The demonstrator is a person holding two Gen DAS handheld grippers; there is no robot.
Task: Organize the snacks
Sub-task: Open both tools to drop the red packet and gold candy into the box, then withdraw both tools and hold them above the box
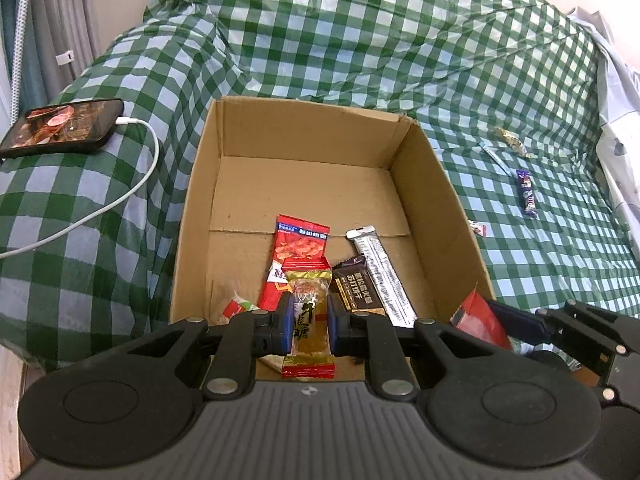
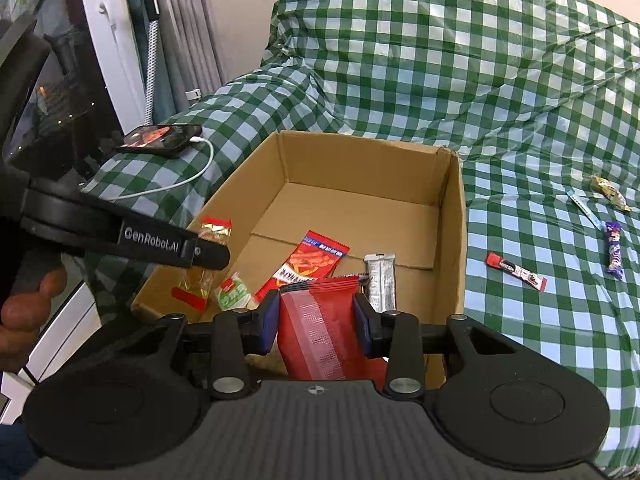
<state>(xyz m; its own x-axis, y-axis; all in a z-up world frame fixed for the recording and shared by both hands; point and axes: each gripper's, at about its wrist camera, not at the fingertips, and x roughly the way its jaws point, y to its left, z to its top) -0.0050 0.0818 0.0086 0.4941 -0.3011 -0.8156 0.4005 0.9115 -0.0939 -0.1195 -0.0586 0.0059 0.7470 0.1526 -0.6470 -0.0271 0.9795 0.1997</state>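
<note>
The left gripper (image 1: 308,322) is squeezed onto a gold candy with red ends (image 1: 310,320) and holds it just above the near edge of the cardboard box (image 1: 304,132). The right gripper (image 2: 316,320) is squeezed onto a red snack packet (image 2: 320,328), also over the near side of the box. Both snacks are in the air, not dropped yet.

Some snacks already lie inside the box: a red packet with a food picture (image 1: 298,248), a dark brown bar (image 1: 354,288), a long silver bar (image 1: 382,276) and a small green and white candy (image 2: 232,292). So part of the job looks done.

Four more snacks lie on the green checked cloth (image 2: 520,80), to the right of the box: a small red and white bar (image 2: 516,272), a purple bar (image 2: 614,254), a thin blue stick (image 2: 584,206) and a gold wrapped candy (image 2: 610,192). I think the two held snacks go in next, and then these four must be picked up.

A phone (image 1: 60,126) with a white cable (image 1: 132,184) sits on the cloth to the left of the box.
</note>
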